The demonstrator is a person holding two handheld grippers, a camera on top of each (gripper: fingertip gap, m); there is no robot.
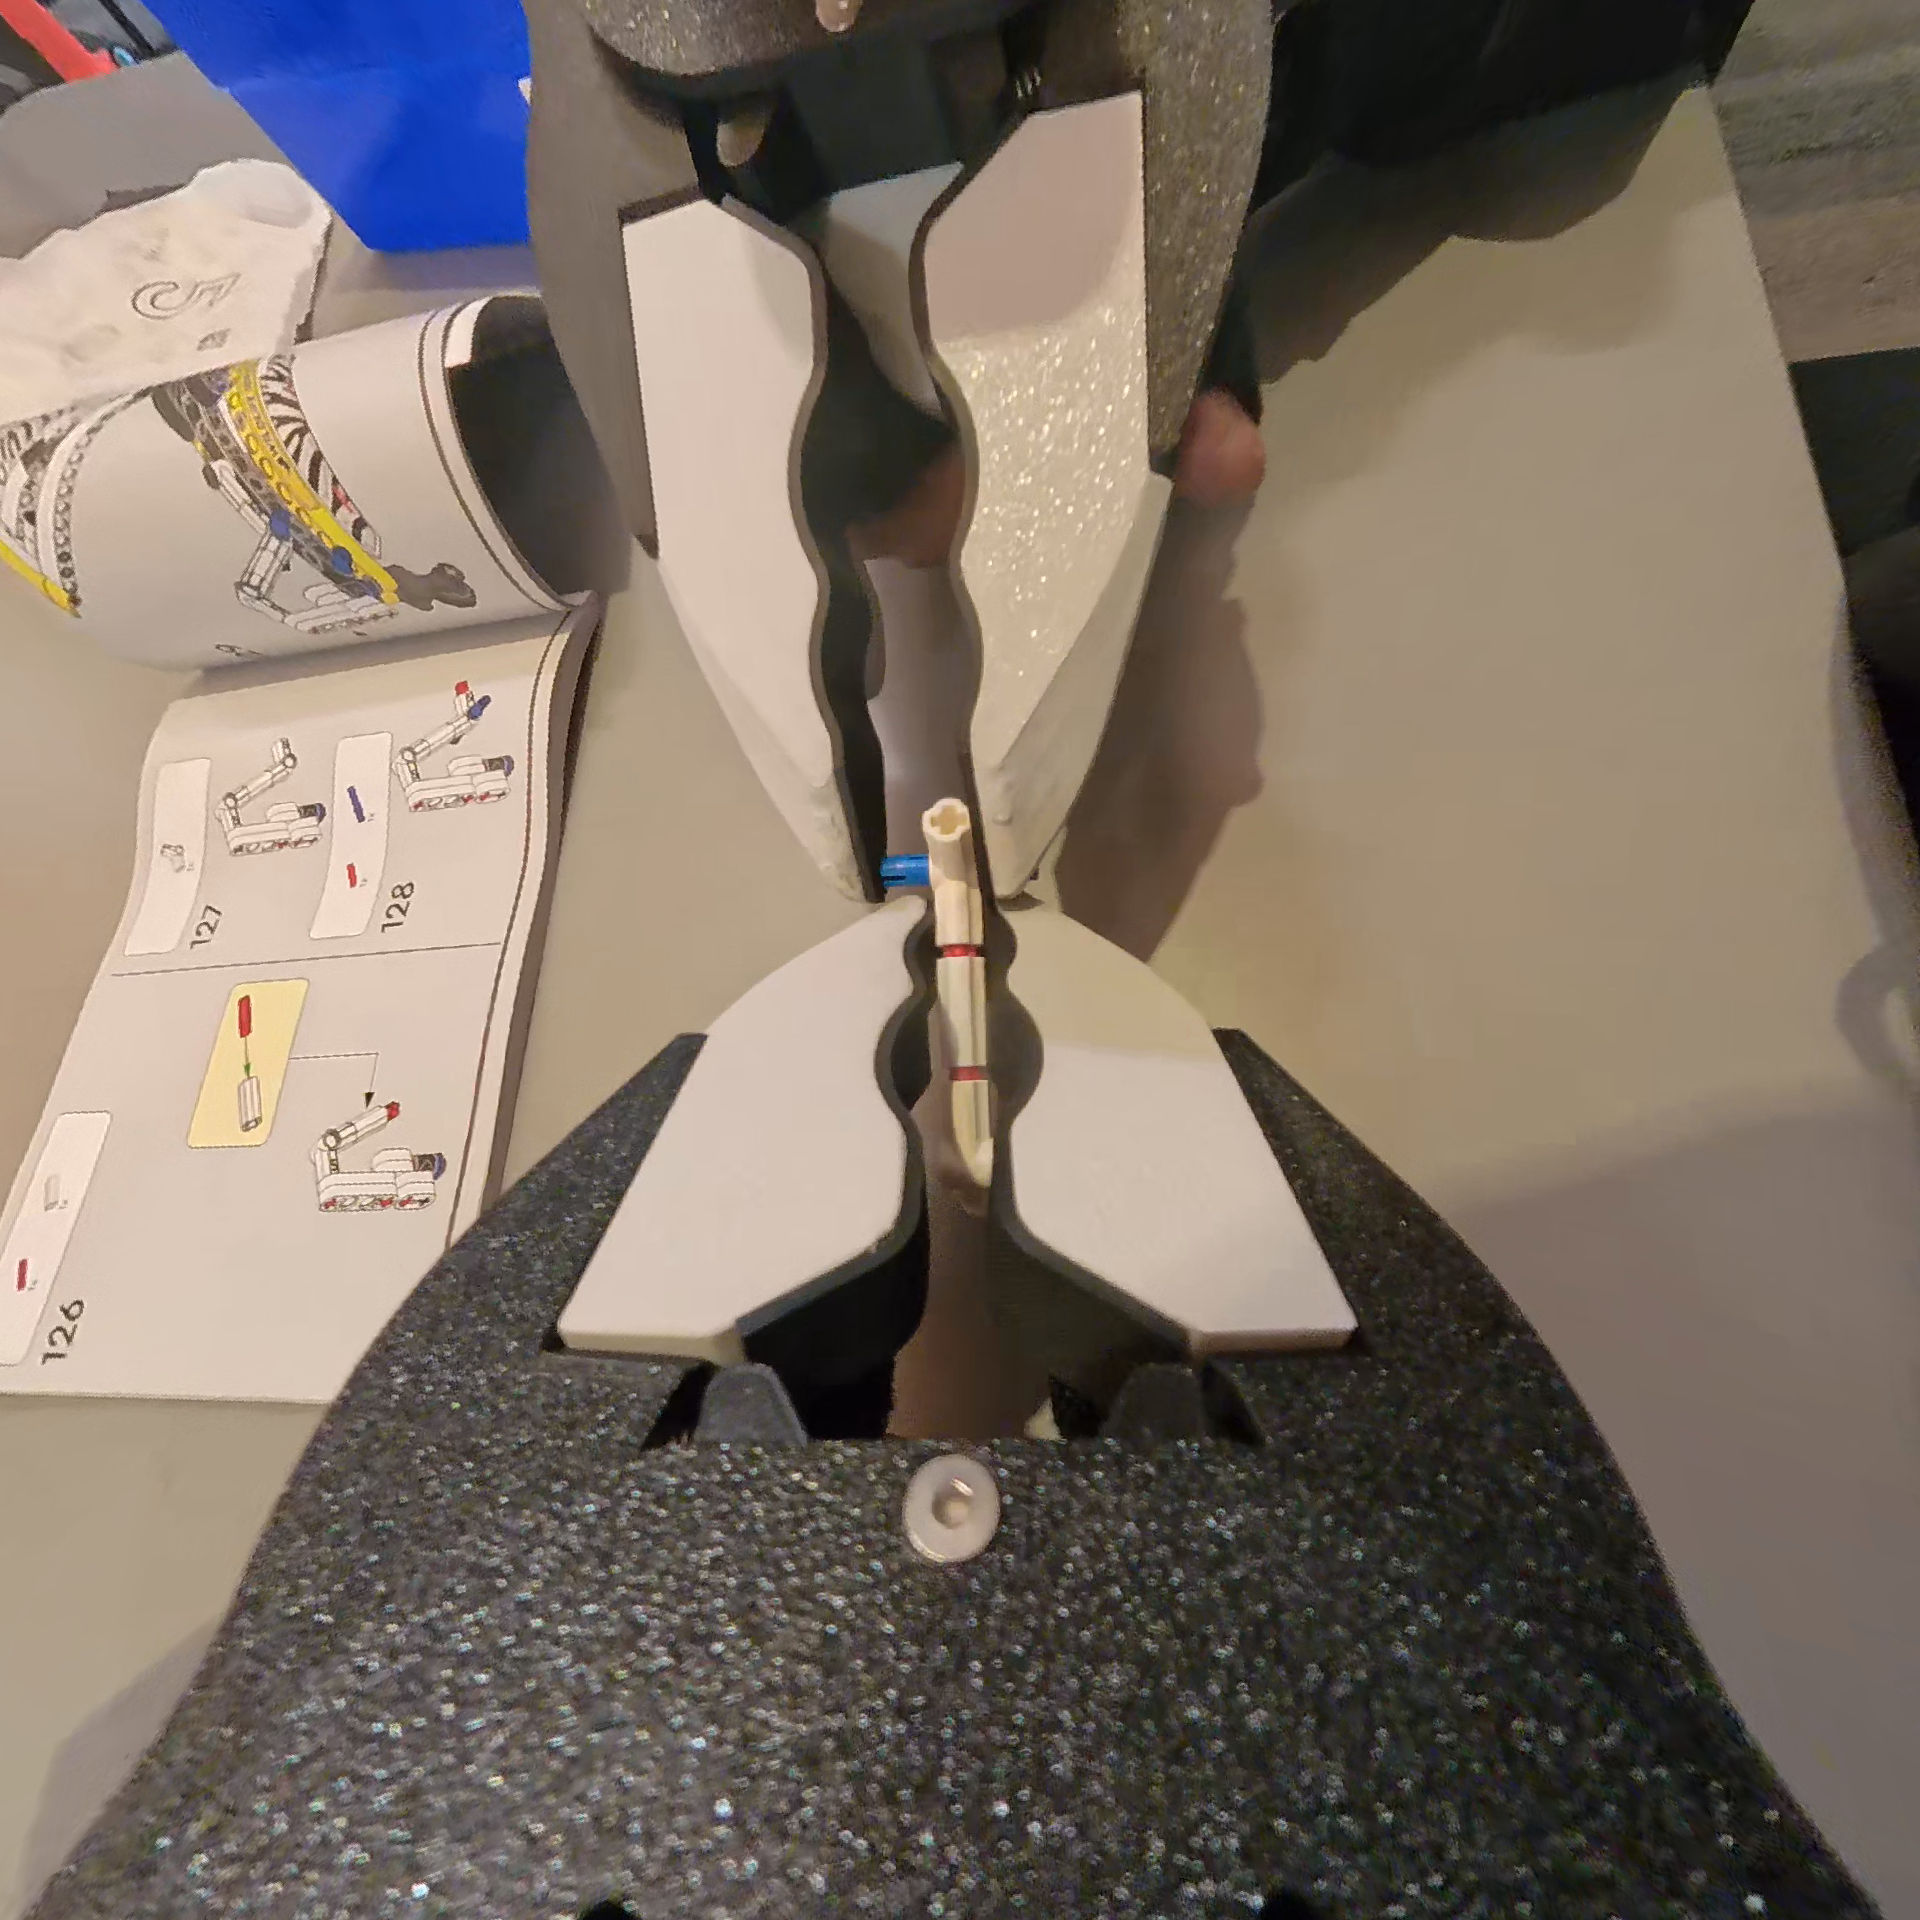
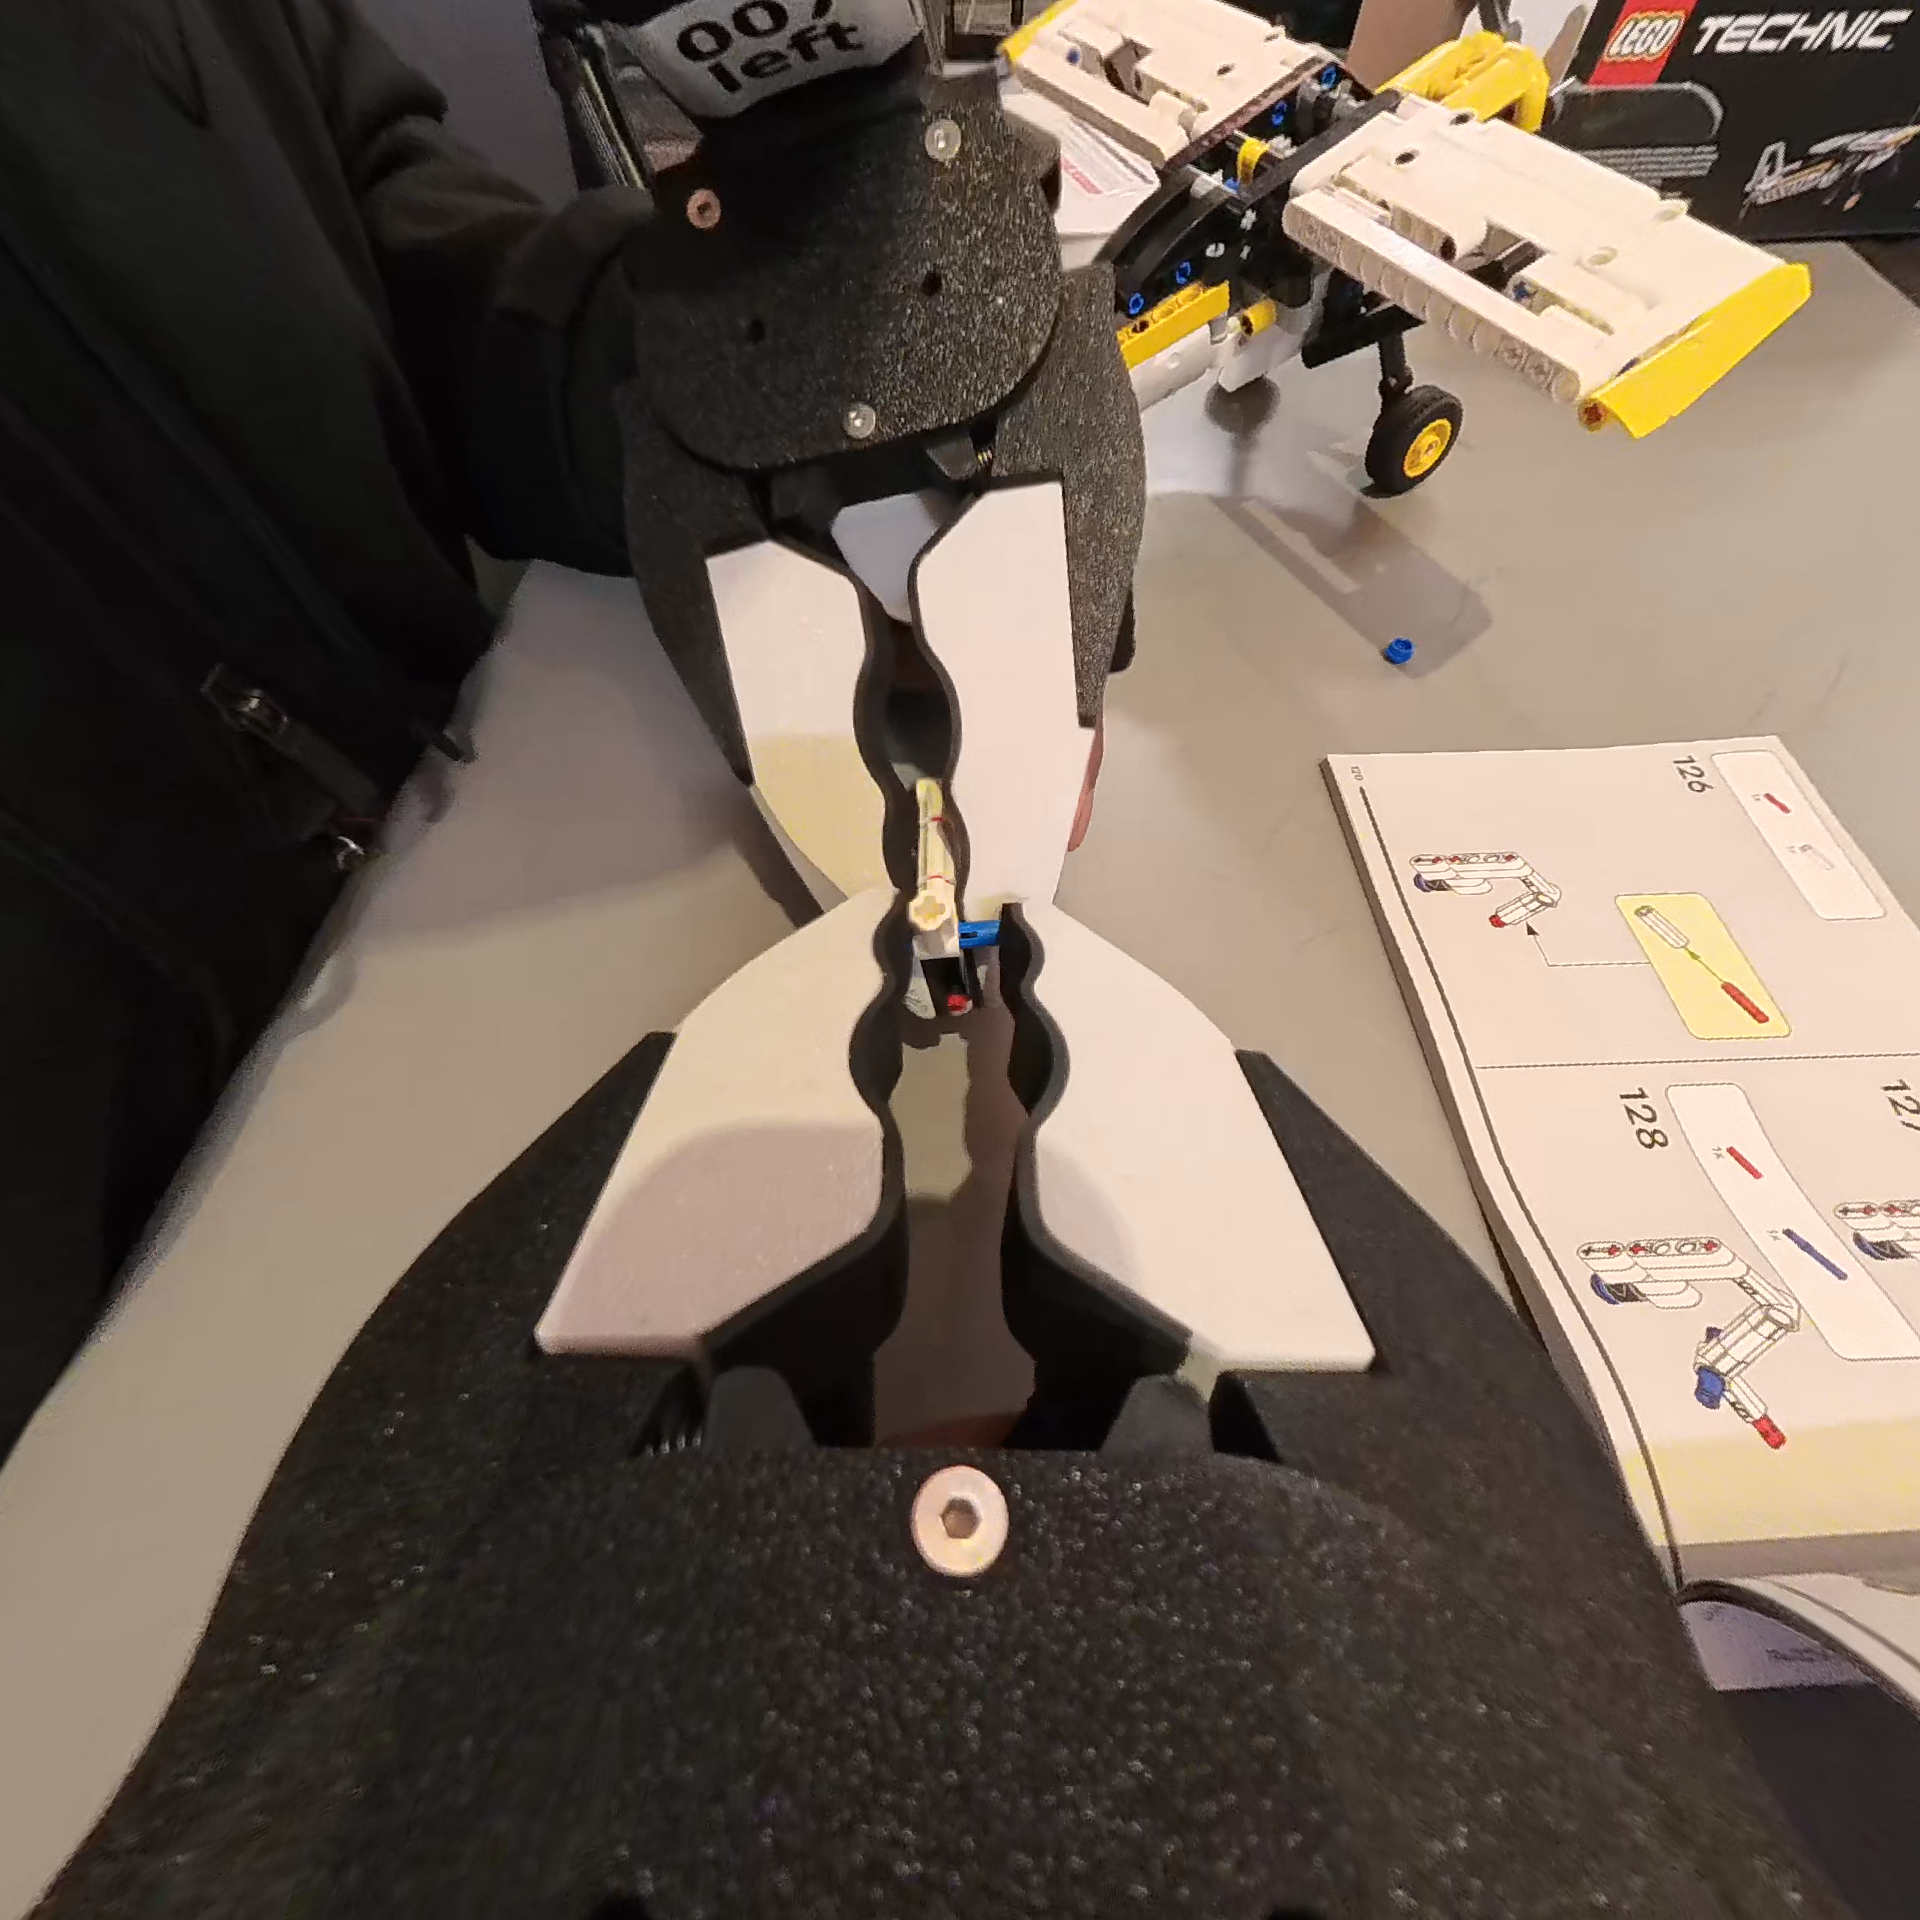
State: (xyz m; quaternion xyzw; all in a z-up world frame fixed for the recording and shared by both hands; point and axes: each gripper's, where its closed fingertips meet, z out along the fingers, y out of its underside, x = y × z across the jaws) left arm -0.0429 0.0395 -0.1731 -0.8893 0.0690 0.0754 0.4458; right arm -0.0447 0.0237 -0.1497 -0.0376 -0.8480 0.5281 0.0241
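Gripping a slim cream plastic building-toy rod with two red rings [image 1: 961, 1029], the left claw [image 1: 951, 914] has both grey pads closed against its sides, so the rod's long axis runs straight forward along the fingers and its hollow cross-shaped end pokes out just past the tips. At that far end a short blue plastic pin [image 1: 902, 869] juts out sideways, at right angles to the rod, toward the left of the left wrist view. The right claw [image 2: 951, 935] faces the left one tip to tip, and the rod's end and the pin sit between its fingertips [image 2: 831, 935]. Seen from the right wrist view, the cream end lies against the left-hand pad while the blue pin reaches across to the right-hand pad; whether both pads are pressing I cannot tell. Both claws hover above the grey counter [image 1: 1455, 935], nose to nose, so the rod bridges the gap between them. Beside them lies an open paper instruction booklet [image 2: 1621, 1039]. Well beyond, a loose small blue stud [image 2: 1400, 650] and a white-and-yellow toy aeroplane model [image 2: 1455, 239] stand on the counter.
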